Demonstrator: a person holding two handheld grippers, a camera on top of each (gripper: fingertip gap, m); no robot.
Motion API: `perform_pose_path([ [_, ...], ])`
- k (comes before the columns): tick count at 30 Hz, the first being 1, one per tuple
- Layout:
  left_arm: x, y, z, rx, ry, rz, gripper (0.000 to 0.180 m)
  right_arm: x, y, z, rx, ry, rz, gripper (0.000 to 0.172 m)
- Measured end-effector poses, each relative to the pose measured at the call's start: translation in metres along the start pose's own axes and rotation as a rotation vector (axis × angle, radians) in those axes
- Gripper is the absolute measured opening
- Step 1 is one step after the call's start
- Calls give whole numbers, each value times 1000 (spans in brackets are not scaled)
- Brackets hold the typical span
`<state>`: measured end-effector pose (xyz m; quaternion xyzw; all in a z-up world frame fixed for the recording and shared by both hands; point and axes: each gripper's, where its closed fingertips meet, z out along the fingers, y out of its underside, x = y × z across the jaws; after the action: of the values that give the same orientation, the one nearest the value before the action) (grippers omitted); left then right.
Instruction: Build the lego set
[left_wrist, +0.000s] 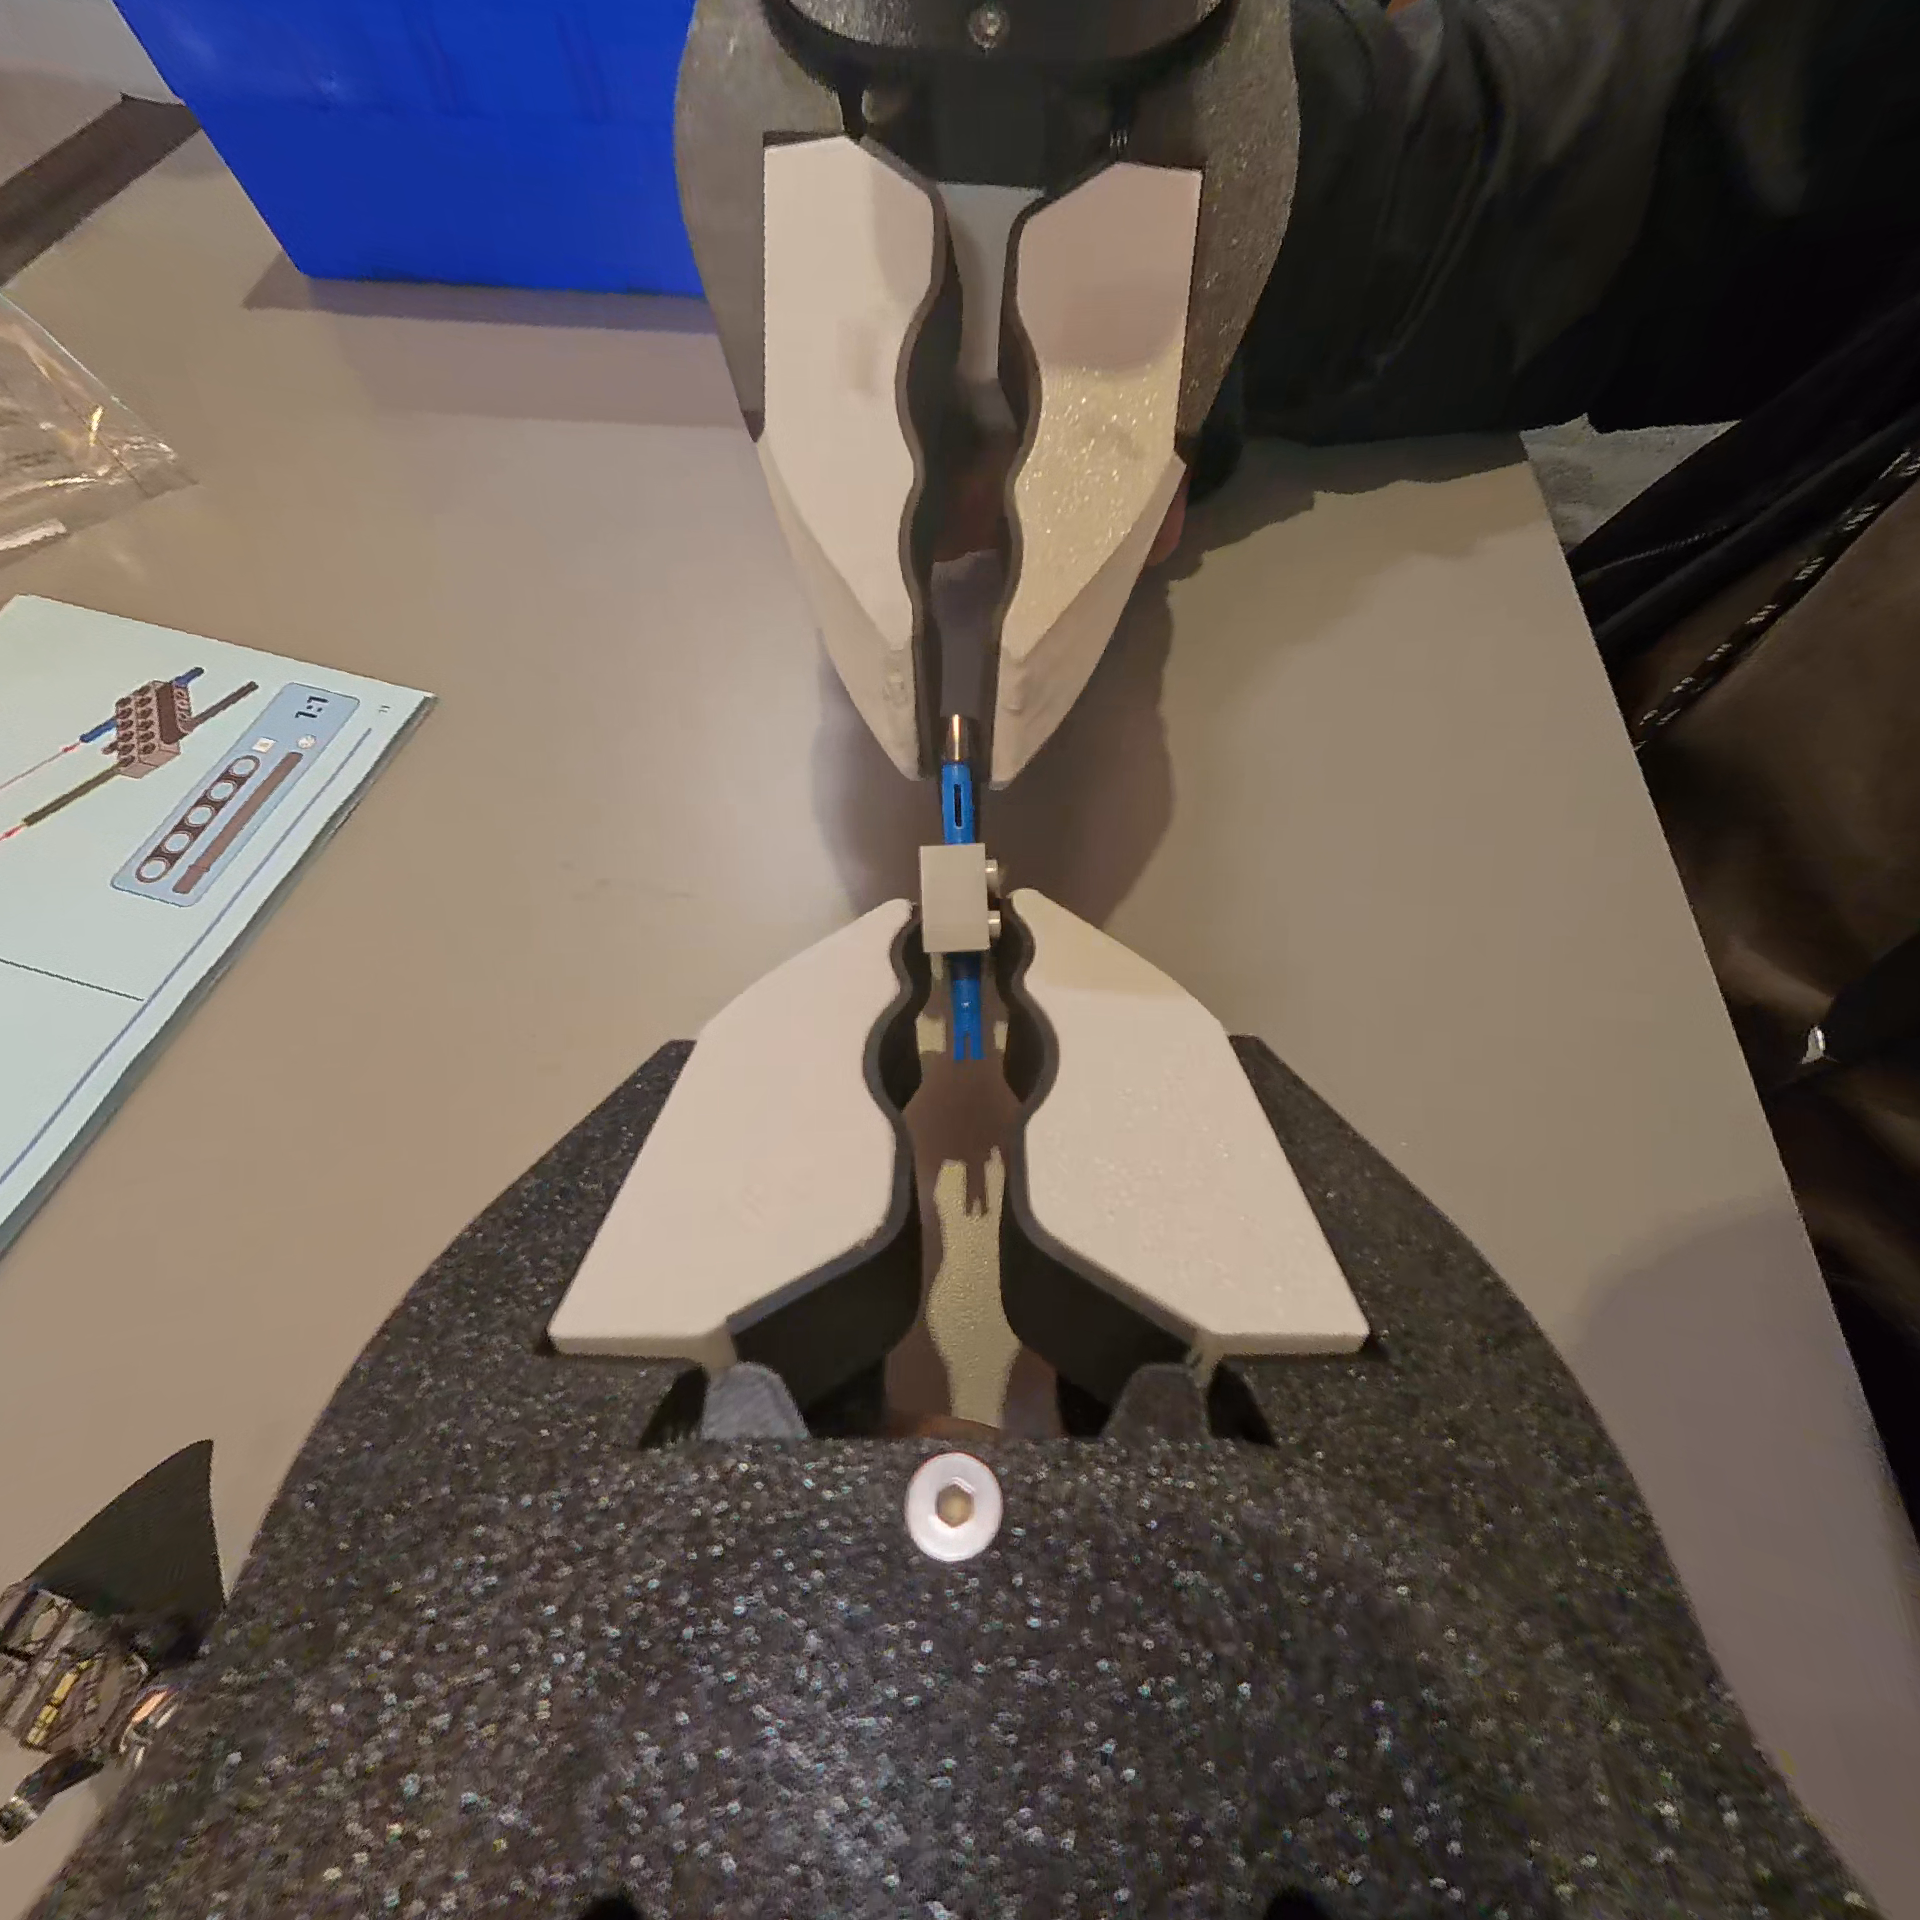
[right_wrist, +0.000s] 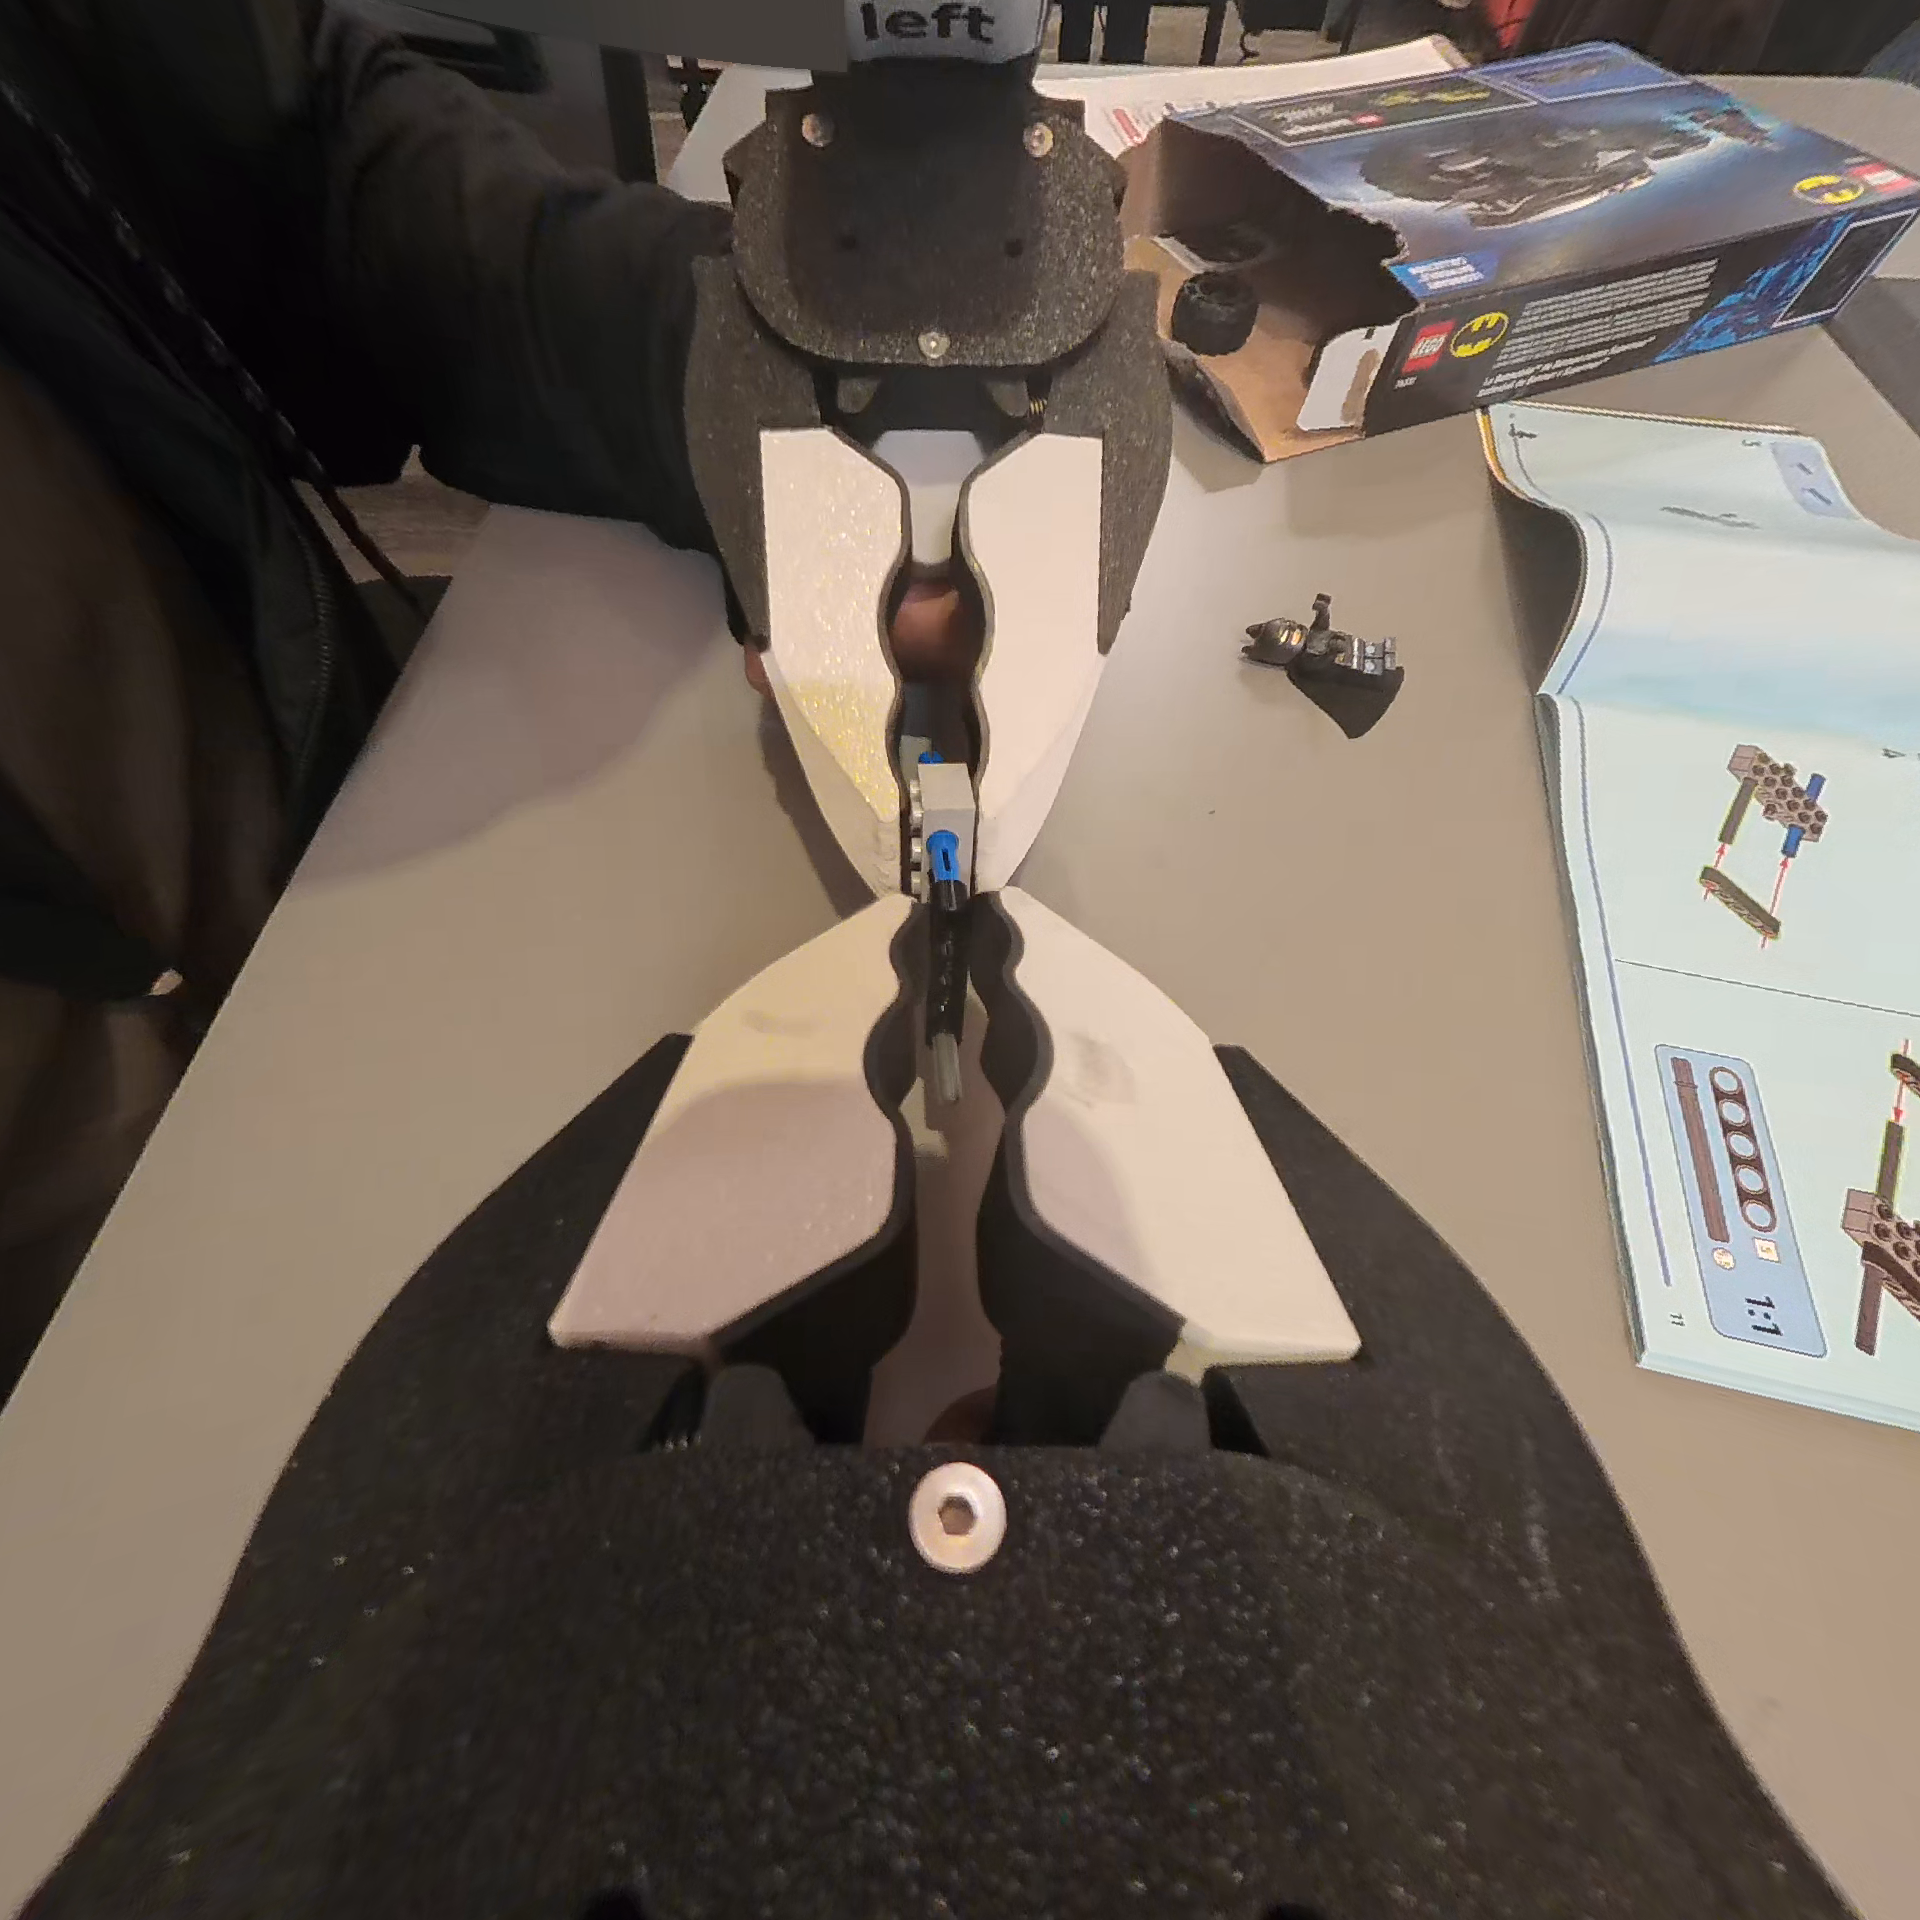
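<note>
Over the grey bench (left_wrist: 1351, 935), with an open instruction booklet (right_wrist: 1714, 883) beside them, your two claws meet tip to tip: your left claw (left_wrist: 961, 920) pinches a grey brick (left_wrist: 953, 900) pierced by a blue pin (left_wrist: 953, 805), your right claw (right_wrist: 945, 909) is narrow on a black axle (right_wrist: 943, 977) touching that pin.

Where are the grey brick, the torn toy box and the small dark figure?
grey brick (left_wrist: 953, 899): left wrist view, flat top face.
torn toy box (right_wrist: 1621, 260): right wrist view, printed side.
small dark figure (right_wrist: 1325, 660): right wrist view, body.
</note>
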<state>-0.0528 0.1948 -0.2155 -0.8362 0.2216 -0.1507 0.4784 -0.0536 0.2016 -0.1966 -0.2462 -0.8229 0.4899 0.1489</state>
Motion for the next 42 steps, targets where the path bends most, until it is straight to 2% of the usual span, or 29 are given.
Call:
perform_pose_path([
  [11, -1, 7, 4, -52, -24, 34, 10, 0, 7, 5, -52, 11, -16, 7],
  [15, -4, 4, 3, -27, -38, 26, 11, 3, 2, 4, -21, 35, -9, 8],
  [19, -8, -15, -5, 104, -35, -50, 11, 12, -21, 1, 108, 129, 1, 11],
  [23, -14, -18, -6, 134, -68, -75, 12, 18, -27, 1, 112, 242, -70, 31],
  [29, -36, -31, -21, 296, -101, -260, 12, 34, -41, -12, 168, 443, -161, 38],
  [34, -43, -37, -28, 404, -63, -394, 12, 39, -40, -3, 93, 606, -295, 47],
  [37, -43, -38, -27, 405, -67, -393, 12, 43, -39, -1, 52, 688, -362, 50],
  [42, -39, -39, -23, 391, -74, -367, 12, 45, -37, 4, 35, 722, -346, 52],
])
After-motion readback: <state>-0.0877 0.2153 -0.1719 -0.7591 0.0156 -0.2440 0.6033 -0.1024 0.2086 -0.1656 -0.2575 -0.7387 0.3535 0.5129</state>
